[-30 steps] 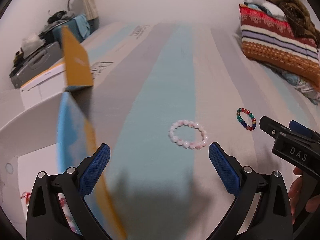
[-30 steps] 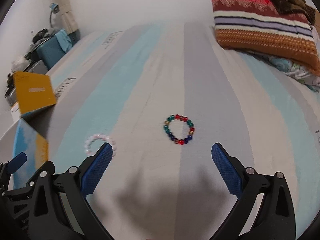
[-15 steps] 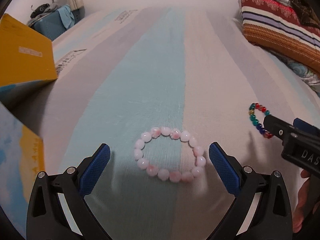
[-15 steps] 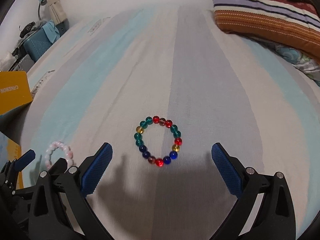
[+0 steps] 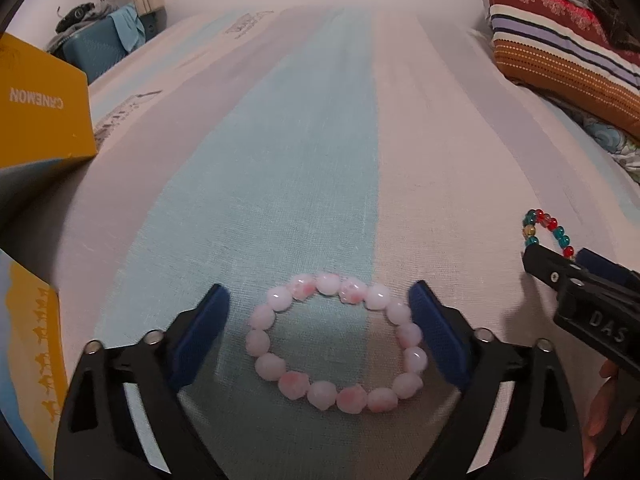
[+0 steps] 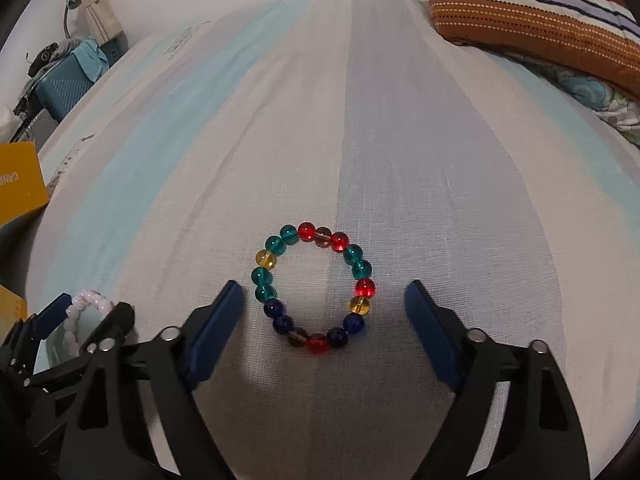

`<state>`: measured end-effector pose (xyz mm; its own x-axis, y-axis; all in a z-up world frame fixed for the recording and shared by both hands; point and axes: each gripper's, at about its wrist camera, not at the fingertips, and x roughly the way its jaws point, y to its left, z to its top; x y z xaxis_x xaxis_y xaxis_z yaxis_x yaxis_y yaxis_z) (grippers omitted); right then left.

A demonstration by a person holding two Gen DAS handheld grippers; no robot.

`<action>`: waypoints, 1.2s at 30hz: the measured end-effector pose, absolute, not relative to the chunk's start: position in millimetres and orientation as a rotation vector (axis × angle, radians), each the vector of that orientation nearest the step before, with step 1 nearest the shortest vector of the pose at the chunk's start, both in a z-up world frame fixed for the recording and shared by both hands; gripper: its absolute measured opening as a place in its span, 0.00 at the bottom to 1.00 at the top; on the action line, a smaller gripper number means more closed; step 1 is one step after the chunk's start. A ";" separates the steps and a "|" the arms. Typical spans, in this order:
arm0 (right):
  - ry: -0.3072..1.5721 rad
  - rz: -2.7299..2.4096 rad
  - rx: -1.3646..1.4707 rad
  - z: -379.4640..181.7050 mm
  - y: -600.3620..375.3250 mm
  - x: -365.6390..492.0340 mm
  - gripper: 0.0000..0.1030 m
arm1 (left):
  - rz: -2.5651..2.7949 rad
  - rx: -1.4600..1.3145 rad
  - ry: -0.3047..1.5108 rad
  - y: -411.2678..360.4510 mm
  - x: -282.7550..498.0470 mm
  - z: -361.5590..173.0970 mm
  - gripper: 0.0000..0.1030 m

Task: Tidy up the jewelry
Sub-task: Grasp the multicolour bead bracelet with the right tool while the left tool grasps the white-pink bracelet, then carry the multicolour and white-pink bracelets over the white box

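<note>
Your pink bracelet (image 5: 337,342) lies flat on the bed (image 5: 312,168), right between the two blue pads of your left tongs (image 5: 326,336). Those tongs stand wide: the right pad (image 5: 436,332) sits just beside the beads on that side, and whether it touches them cannot be told; the left pad (image 5: 200,336) is a little apart from the ring. Nothing is gripped yet. The ring straddles the edge between the pale blue stripe and the grey-white stripe of the sheet.

Your coloured bracelet (image 6: 314,288), with teal, red, yellow, dark blue and brown beads, lies flat between the pads of your right tongs (image 6: 324,312). These tongs are wide too, with clear sheet on both sides of the ring, and they hold nothing. The far half of the ring reaches past the pad tips.

From the left camera, the right tongs (image 5: 580,284) show at the right, with the far beads of the coloured bracelet (image 5: 546,228) peeking beyond their tip. From the right camera, the left tongs (image 6: 76,332) sit at the lower left, with pink beads (image 6: 86,308) showing between their arms.

To the left of your left tongs stands a yellow box (image 5: 40,104). Ahead and to the right of both tongs lies a striped pillow (image 5: 560,44).
</note>
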<state>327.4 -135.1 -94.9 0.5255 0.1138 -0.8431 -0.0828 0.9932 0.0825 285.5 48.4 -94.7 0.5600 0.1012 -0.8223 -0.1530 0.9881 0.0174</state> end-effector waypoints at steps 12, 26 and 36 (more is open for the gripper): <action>1.023 0.141 0.009 -91.8 -129.5 325.5 0.20 | 0.089 -0.018 0.977 33.3 273.5 -89.0 0.20; 1.000 0.182 0.017 -79.3 -122.1 314.8 0.17 | 0.076 -0.032 0.952 37.4 265.1 -80.1 0.19; 0.988 0.185 0.014 -72.7 -123.7 308.5 0.09 | 0.077 -0.039 0.923 35.3 257.2 -67.8 0.18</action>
